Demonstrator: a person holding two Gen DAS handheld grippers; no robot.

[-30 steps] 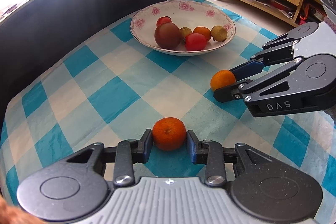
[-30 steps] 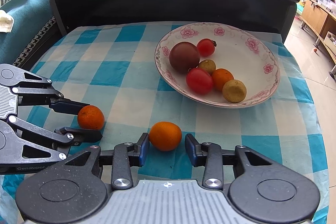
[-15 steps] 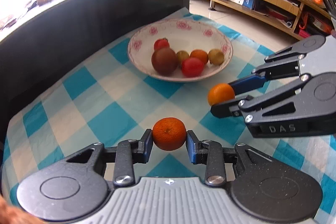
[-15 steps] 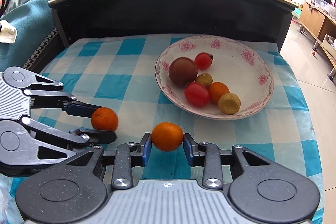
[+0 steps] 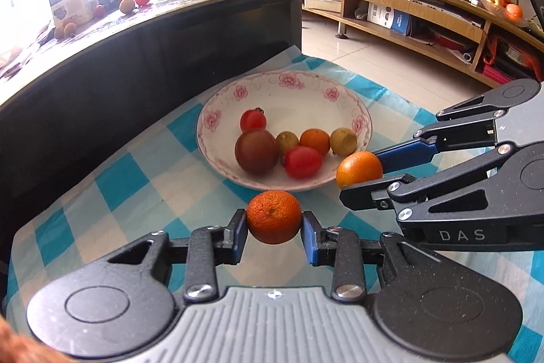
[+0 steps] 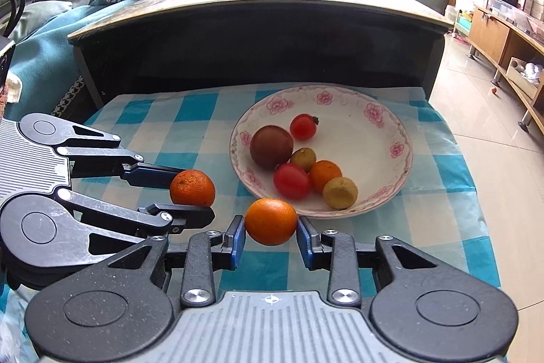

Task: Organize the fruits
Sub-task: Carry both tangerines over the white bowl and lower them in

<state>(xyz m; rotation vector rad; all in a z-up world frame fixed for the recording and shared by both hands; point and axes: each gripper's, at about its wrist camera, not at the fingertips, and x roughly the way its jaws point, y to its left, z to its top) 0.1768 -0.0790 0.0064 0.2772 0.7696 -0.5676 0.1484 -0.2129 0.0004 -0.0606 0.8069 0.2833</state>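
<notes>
Bowl [image 6: 404, 159]: six fruits loaded | left gripper [image 5: 273, 232]: jaws clamped on rough orange [image 5: 273, 216] | right gripper [image 6: 271, 235]: jaws clamped on smooth orange [image 6: 271, 221] | Remaining: deposit both.

Glossy ceramic bowl [image 6: 404, 159]; matt checked cloth [image 6: 190, 111]

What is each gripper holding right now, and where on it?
The left gripper pinches a rough orange across its sides. The right gripper holds a smoother orange the same way, pads on opposite sides.
</notes>
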